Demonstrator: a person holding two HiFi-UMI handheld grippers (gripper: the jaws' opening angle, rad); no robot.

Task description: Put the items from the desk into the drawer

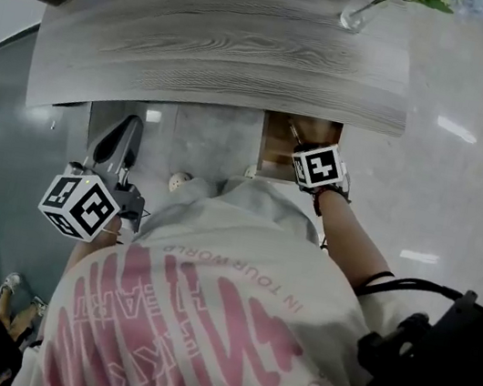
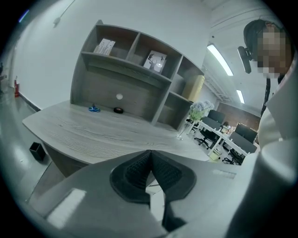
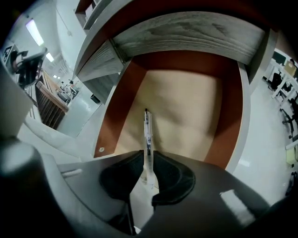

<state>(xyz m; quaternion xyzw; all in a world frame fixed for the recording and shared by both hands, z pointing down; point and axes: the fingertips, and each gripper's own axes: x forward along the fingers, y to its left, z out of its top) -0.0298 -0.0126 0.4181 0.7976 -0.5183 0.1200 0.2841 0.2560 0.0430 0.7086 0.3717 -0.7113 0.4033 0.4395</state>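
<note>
Right tongs (image 3: pixel 148 162) pinch a pen (image 3: pixel 147 135), pointing it down into the open drawer (image 3: pixel 186 107). Left tongs (image 2: pixel 150 160) are closed and empty, near the bench (image 1: pixel 232 38). Next move, likely: lower slightly, then release the pen.

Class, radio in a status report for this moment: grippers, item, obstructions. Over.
Left gripper shut, empty. Right gripper shut on pen above open drawer. Drawer floor bare, nothing seen in the way.
</note>
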